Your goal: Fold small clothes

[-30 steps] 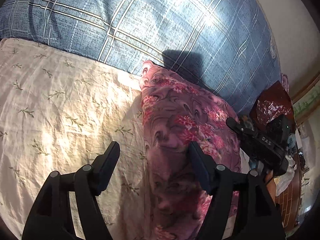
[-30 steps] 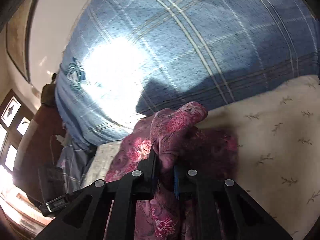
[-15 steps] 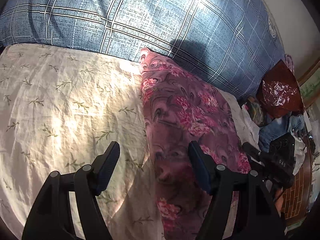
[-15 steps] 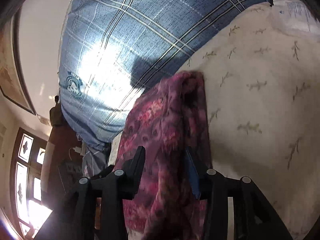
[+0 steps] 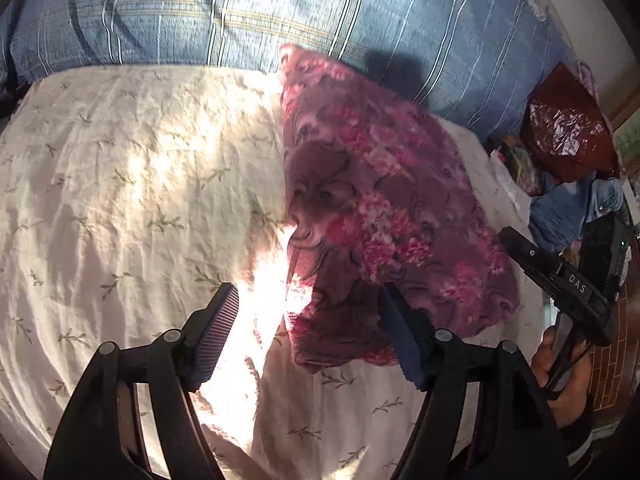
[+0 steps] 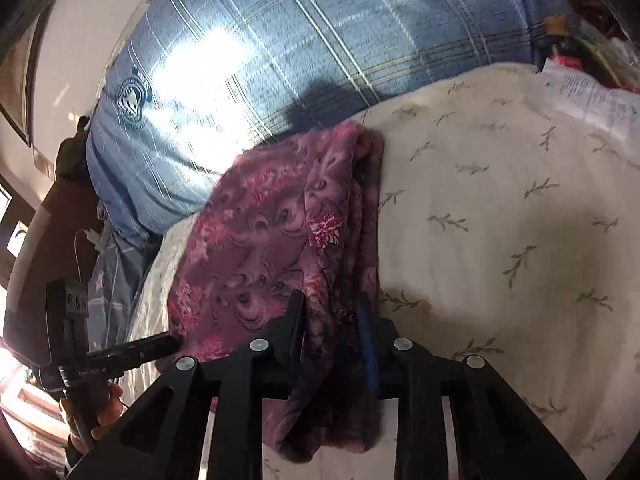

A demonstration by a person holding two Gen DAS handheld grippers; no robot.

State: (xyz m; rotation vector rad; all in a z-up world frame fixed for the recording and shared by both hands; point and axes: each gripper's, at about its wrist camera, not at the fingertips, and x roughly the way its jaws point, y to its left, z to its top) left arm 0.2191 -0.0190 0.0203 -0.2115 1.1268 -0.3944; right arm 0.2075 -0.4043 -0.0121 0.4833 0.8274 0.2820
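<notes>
A small purple-pink floral garment [image 5: 384, 216] lies folded in a long strip on the cream leaf-print sheet [image 5: 132, 184], its far end at the blue plaid pillow [image 5: 280, 4]. My left gripper [image 5: 308, 320] is open and empty above the garment's near end. In the right wrist view the garment [image 6: 280, 232] runs from the pillow towards me. My right gripper [image 6: 332, 320] is open, its jaws on either side of the garment's right folded edge, not clamped. The right gripper also shows in the left wrist view [image 5: 568, 280].
A dark red shiny bag [image 5: 564, 128] and a heap of blue clothes [image 5: 568, 208] lie at the bed's right side. A printed plastic package [image 6: 600, 100] lies on the sheet at far right. The other gripper [image 6: 100, 360] is at the left edge.
My right gripper let go of the garment's end and opened; the garment now lies flat in a strip. Both grippers have drawn back towards the near end.
</notes>
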